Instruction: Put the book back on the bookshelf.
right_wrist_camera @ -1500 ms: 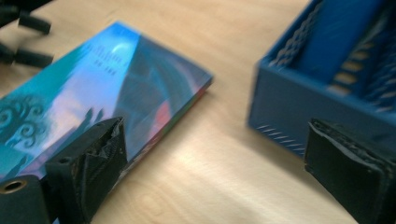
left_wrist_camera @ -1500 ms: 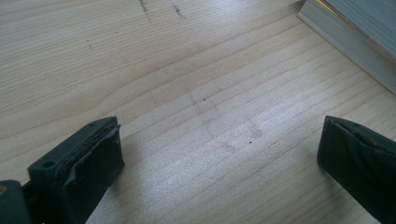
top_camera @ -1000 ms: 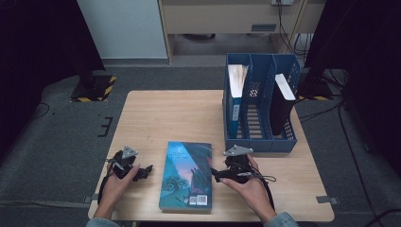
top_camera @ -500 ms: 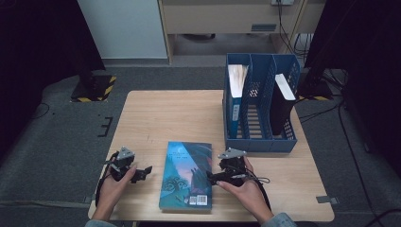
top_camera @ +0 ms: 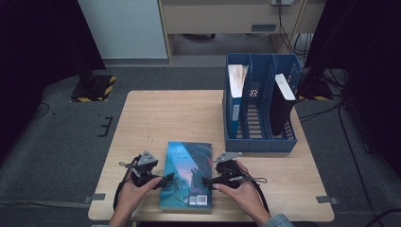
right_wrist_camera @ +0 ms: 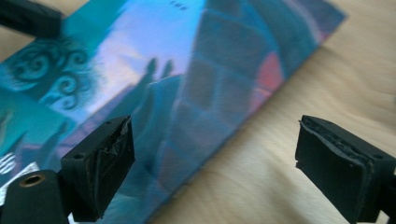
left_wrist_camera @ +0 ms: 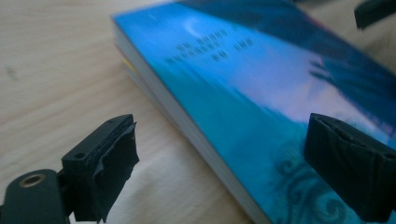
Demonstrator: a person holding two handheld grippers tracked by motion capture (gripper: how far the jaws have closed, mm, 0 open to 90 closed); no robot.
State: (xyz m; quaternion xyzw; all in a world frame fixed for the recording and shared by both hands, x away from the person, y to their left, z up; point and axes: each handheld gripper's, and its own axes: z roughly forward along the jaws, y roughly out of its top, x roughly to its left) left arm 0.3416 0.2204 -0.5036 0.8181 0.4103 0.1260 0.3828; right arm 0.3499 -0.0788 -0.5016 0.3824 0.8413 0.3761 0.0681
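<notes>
Book (top_camera: 187, 174) with glossy blue-teal cover, flat on table (top_camera: 165, 118), between open left tongs (top_camera: 166, 179) and right tongs (top_camera: 208, 179).

- My book's (top_camera: 187, 175) glossy paper cover is catching light.
- Pale matt wood grain is showing on my table (top_camera: 165, 118).
- Blue plastic rack (top_camera: 260, 139) is looking smooth.

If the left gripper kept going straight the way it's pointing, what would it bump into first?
Most likely the blue book: the left gripper has its fingers open around the book's near edge, one over the cover, one over the table.
</notes>
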